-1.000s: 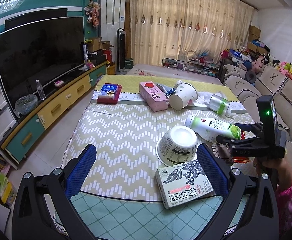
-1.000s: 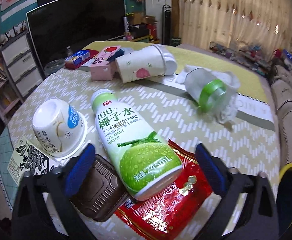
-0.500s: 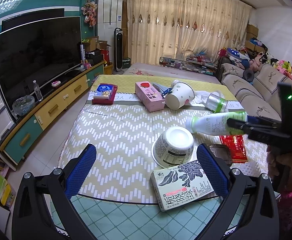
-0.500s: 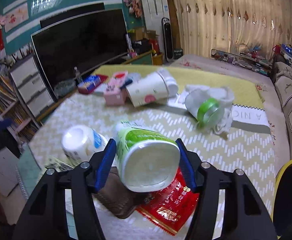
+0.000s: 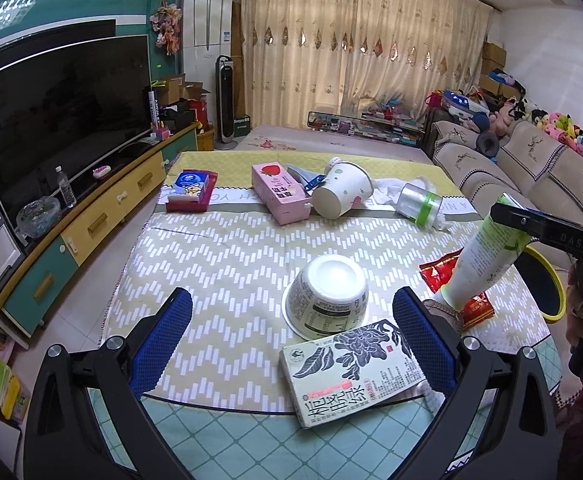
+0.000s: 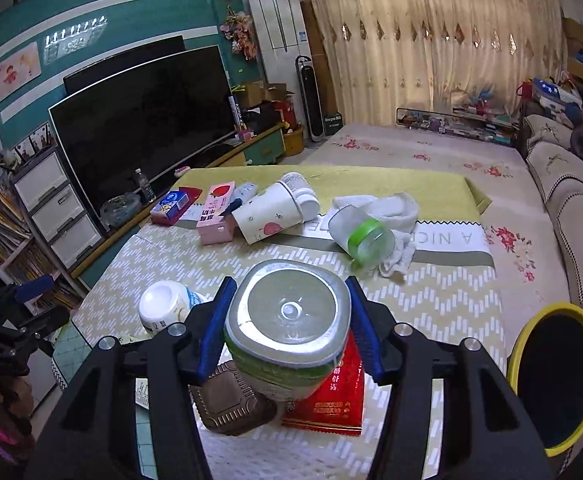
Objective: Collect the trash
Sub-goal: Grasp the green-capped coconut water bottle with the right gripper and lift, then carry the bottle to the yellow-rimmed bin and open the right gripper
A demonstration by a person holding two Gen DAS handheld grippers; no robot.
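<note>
A: Entry, right gripper (image 6: 289, 330). State of the fingers (image 6: 215, 328)?

B: Clamped on the coconut water bottle (image 6: 287, 324), one blue pad on each flank. Bottle base faces the right wrist camera. In the left wrist view the same bottle (image 5: 485, 256) hangs tilted, cap end down, held above the tabletop (image 5: 227, 256) at 3 o'clock of frame.

A: What lies under it?

B: Red snack wrapper (image 6: 327, 396) directly below, brown plastic tray (image 6: 233, 404) just beside the wrapper at its 9 o'clock. Both flat on the tabletop.

A: Bin?

B: Yellow-rimmed bin (image 6: 557, 376), dark inside, at 4 o'clock in the right wrist view, off the tabletop edge, apart from the bottle.

A: Left gripper (image 5: 291, 336)?

B: Fingers wide apart, holding nothing. Between them: upturned white bowl (image 5: 325, 292) and, nearer the camera, a green tea carton (image 5: 351, 376) lying flat, its right end touching or just behind the right pad; cannot tell which.

A: Remaining litter, far end?

B: At 12 o'clock: paper cup (image 5: 341, 196) on its side, pink box (image 5: 281, 194) just beside it, blue tissue pack (image 5: 191, 190) at 11 o'clock, clear jar with green band (image 5: 419, 204) at 1 o'clock resting on a white cloth (image 6: 387, 212).
</note>
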